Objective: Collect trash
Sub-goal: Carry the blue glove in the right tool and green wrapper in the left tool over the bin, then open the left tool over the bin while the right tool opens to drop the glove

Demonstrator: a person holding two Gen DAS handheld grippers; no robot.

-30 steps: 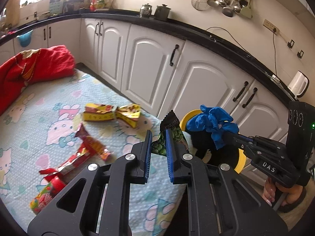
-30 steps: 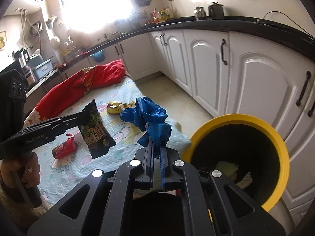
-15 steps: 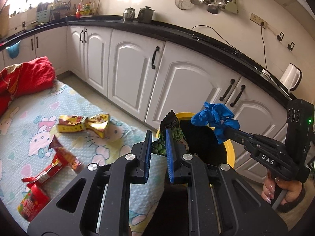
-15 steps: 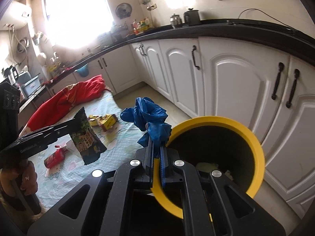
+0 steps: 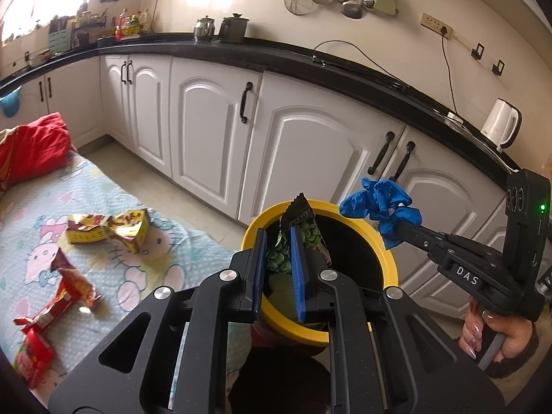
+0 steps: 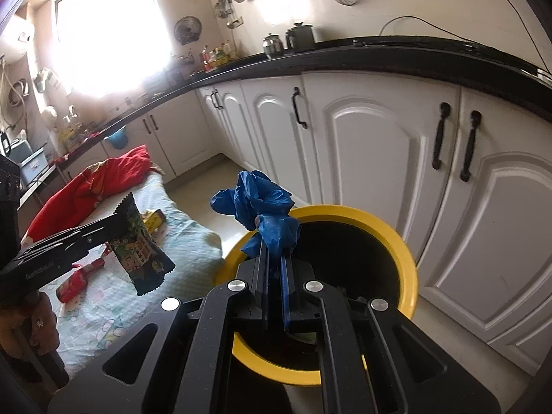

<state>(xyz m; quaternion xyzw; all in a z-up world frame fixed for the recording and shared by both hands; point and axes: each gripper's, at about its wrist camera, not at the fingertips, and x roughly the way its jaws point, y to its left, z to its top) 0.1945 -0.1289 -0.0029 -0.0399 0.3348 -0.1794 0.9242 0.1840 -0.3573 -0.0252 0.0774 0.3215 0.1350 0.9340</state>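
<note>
- The left tool (image 5: 278, 241) is clenched on a dark green snack wrapper (image 5: 303, 222), its blue pads (image 5: 297, 269) pinching the crumpled lower part with only a narrow gap between them.
- In the left wrist view that wrapper stands upright in front of the mouth of the yellow-rimmed bin (image 5: 388, 258); in the right wrist view the same wrapper (image 6: 143, 252) hangs from the tool's tip (image 6: 120, 217) to the left of the bin (image 6: 407, 258), over the edge of the bed, so whether it is truly above the opening cannot be told.
- The right tool (image 6: 274, 258) is clamped fully together on a bunched blue glove (image 6: 262, 207), which bulges above the fingertips.
- In its own view the glove sits at the near-left rim of the bin; seen from the left wrist, the glove (image 5: 379, 205) sits at the bin's far right rim, held at the tip of the right tool (image 5: 396, 224).
- A hand (image 5: 496, 331) grips the right tool's handle.
- Loose rubbish lies on the patterned bed sheet (image 5: 41, 207): a crushed yellow wrapper (image 5: 107, 229) and red wrappers (image 5: 65, 296), well apart from the bin.
- Some pale scraps show dimly inside the bin.
- White cabinets (image 5: 310, 145) stand behind the bin.
</note>
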